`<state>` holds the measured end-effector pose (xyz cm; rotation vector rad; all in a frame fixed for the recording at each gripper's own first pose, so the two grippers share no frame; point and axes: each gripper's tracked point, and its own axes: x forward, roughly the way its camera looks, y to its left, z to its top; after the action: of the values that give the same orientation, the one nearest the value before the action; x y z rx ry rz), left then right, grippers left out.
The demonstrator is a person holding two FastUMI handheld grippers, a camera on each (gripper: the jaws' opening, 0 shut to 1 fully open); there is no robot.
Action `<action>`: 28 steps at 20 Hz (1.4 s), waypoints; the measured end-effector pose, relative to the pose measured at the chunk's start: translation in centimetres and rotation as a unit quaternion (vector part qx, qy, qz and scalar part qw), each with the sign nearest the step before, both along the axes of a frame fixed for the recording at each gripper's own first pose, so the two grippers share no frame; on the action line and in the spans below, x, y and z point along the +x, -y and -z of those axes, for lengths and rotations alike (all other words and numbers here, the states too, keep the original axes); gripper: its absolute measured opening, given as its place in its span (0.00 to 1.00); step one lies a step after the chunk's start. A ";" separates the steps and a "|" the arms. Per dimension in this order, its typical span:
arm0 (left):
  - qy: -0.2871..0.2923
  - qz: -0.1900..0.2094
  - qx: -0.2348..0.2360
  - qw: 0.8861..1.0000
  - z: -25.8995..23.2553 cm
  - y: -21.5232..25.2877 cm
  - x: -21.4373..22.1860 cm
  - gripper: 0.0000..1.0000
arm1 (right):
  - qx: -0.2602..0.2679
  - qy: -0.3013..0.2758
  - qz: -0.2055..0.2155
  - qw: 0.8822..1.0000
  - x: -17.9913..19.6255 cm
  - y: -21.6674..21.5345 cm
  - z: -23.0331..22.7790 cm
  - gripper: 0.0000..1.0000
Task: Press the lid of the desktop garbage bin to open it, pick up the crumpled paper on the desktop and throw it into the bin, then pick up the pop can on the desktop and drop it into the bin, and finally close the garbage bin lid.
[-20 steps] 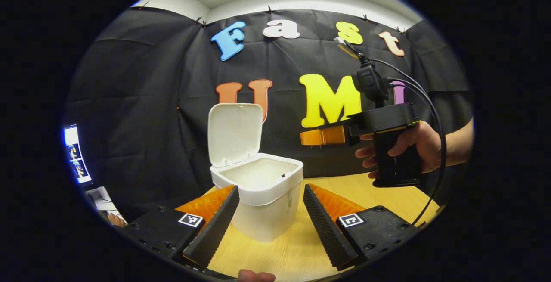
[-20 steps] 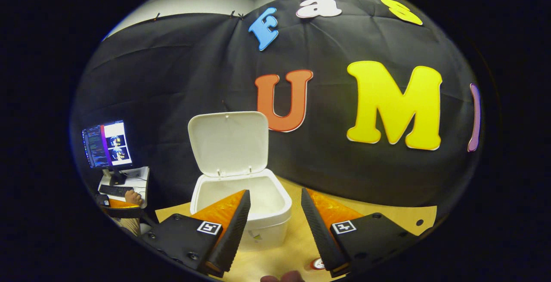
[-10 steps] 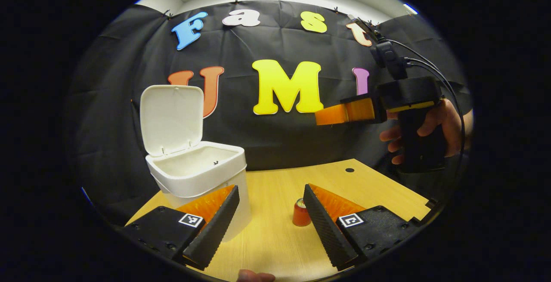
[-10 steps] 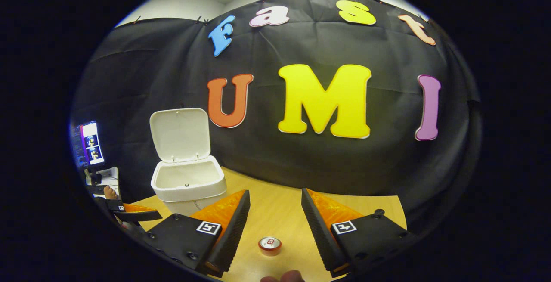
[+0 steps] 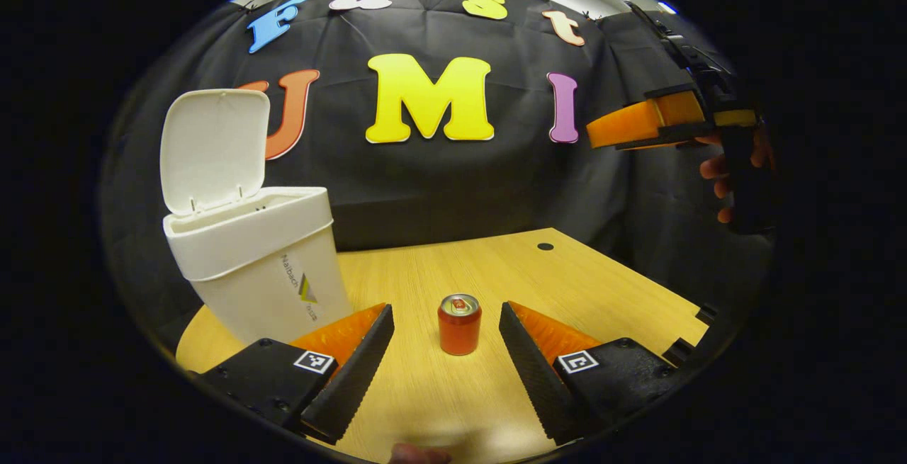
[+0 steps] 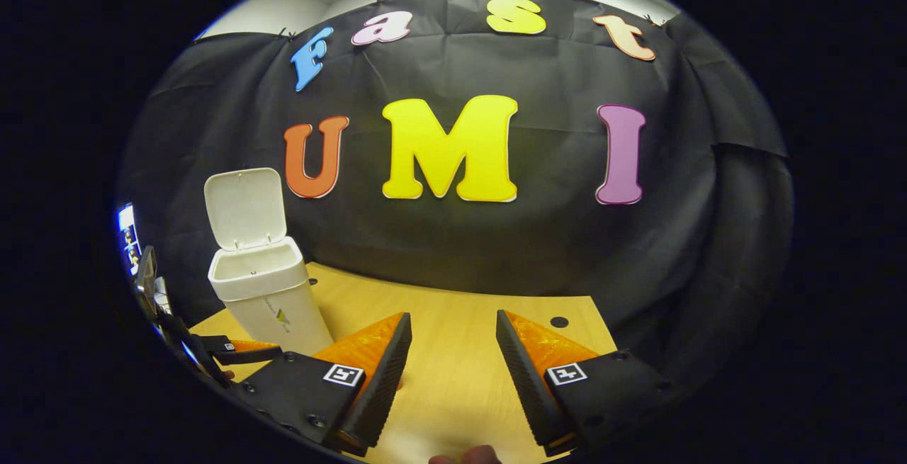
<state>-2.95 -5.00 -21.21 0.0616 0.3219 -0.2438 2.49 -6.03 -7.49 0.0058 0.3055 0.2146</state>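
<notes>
1. The table (image 5: 567, 287) is a pale wood-grain board with a rounded near corner and a small dark round hole near its far edge.
2. The garbage bin (image 5: 266, 269) is smooth white plastic, squarish with rounded corners, tapering toward its base. It has a thick collar around the rim and a small label on its front wall.
3. Its lid (image 5: 214, 146) stands raised on two thin hinge pins at the back rim, a flat rounded-square panel tilted slightly backward. In the right gripper view the bin (image 6: 273, 294) shows at the table's far left with the mouth open.
4. The pop can (image 5: 459, 324) is a short red cylinder with a silver top and pull tab. It stands upright on the table, to the right of the bin and apart from it.
5. The left gripper (image 5: 446, 354) is spread wide, its ridged fingers (image 5: 358, 372) on either side of the can without touching it; the can sits just beyond the tips.
6. The right gripper (image 6: 448, 372) is also spread apart over bare table, holding nothing.
7. In the left gripper view the right gripper is held high at the right by a hand (image 5: 730, 173), well above the table.
</notes>
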 end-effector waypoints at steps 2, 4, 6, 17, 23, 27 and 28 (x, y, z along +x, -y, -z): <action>-0.013 0.003 -0.005 1.000 1.9 0.7 0.6 0.98 | -0.011 0.001 0.011 1.000 -0.9 1.8 0.0 0.78; -0.024 0.007 -0.007 1.000 3.7 1.4 1.3 0.99 | -0.025 0.003 0.025 0.999 -1.6 3.7 0.0 0.78; -0.032 0.002 -0.007 0.999 5.5 1.8 2.6 0.99 | -0.028 0.005 0.038 0.999 -2.3 5.2 -0.1 0.78; -0.072 0.006 -0.007 0.997 10.9 2.9 6.3 0.99 | -0.051 -0.029 0.068 0.996 -4.3 8.0 3.0 0.78; -0.084 0.009 -0.012 0.996 12.5 3.1 7.4 0.99 | -0.058 -0.037 0.077 0.995 -3.9 8.5 3.5 0.78; -0.089 0.010 -0.015 0.996 13.3 3.2 8.0 0.99 | -0.064 -0.043 0.073 0.994 -3.6 8.1 4.2 0.78; -0.089 0.010 -0.016 0.996 13.5 3.2 8.3 0.99 | -0.065 -0.043 0.072 0.994 -3.5 7.9 4.3 0.78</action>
<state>5.32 -8.24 -34.68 0.0115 0.4956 -0.2755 -1.02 -13.92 -11.80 -0.0923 0.4033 0.0513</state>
